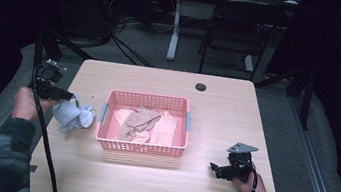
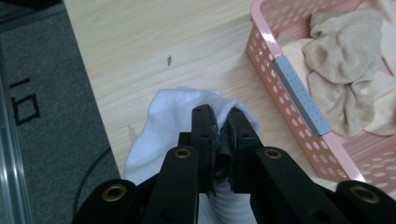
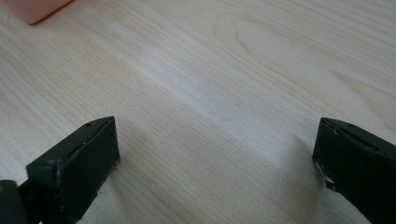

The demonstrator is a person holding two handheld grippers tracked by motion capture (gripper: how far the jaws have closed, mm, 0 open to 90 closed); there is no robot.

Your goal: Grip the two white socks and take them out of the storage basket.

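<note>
A pale blue-white sock (image 1: 73, 117) hangs over the table's left edge, pinched in my left gripper (image 1: 65, 96), which is shut on it. In the left gripper view the sock (image 2: 173, 119) bunches around the closed jaws of the left gripper (image 2: 220, 114). To its right stands a pink perforated basket (image 1: 141, 147) holding a tan sock (image 1: 138, 123) and pale peach cloth (image 1: 166, 131). The basket (image 2: 299, 100) and tan sock (image 2: 343, 70) also appear in the left gripper view. My right gripper (image 1: 214, 170) rests low over the table's front right, open, with nothing between its jaws (image 3: 215, 158).
The wooden table (image 1: 226, 114) has a round cable hole (image 1: 201, 87) at the back. Grey carpet (image 2: 42, 121) lies beside the left edge. A dark chair (image 1: 233, 29) and a desk leg (image 1: 175, 26) stand beyond the table. A pink basket corner (image 3: 37, 11) shows in the right gripper view.
</note>
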